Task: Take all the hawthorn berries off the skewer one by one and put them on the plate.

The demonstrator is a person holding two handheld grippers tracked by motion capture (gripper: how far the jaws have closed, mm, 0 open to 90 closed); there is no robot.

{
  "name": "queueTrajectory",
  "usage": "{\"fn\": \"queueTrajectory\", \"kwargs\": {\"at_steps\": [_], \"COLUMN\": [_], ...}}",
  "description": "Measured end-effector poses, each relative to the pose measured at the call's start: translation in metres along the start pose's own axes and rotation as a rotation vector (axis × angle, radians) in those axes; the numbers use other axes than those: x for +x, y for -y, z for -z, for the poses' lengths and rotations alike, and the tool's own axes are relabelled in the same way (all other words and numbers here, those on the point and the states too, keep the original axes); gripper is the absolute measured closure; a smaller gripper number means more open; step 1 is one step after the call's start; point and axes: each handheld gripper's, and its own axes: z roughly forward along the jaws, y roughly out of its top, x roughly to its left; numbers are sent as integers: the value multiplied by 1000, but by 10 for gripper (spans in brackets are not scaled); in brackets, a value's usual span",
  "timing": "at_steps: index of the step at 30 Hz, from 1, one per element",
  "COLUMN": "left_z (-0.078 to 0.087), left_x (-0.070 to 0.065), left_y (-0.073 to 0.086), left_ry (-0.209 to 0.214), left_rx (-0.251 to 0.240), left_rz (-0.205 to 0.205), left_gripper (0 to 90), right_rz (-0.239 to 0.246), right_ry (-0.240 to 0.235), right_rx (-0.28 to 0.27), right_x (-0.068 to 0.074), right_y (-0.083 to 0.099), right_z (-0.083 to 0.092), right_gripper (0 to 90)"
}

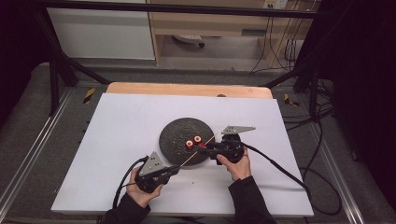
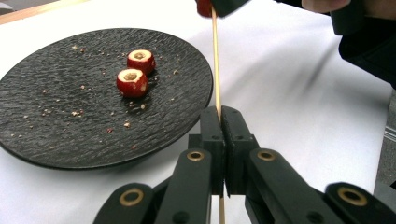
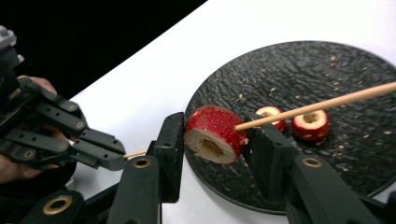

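Two grippers clamped — left gripper (image 2: 220, 122) on skewer (image 2: 215, 60), right gripper (image 3: 212, 140) seemingly on fruit (image 3: 215, 134).

High view: overhead, looking forward and down, far. Both gripper views: low, close, along their jaws. All share the black plate (image 1: 186, 138) and skewer (image 2: 215, 60).

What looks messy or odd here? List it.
Crumbs lie scattered across the black plate around the two red fruit pieces. The skewer crosses the held fruit piece rather than running through its hollowed centre.
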Motion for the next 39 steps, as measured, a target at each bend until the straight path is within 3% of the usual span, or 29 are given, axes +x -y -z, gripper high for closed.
{"fn": "queueTrajectory", "kwargs": {"at_steps": [31, 39], "left_z": [27, 33], "left_x": [15, 25], "left_y": [21, 21], "left_ry": [-28, -57], "left_rx": [5, -16], "left_rz": [27, 70], "left_gripper": [881, 881], "right_rz": [-28, -11], "right_ry": [136, 162], "right_rx": [-93, -73], "right_x": [-34, -36], "right_y": [-38, -36], "right_z": [26, 21], "right_gripper": [606, 606]}}
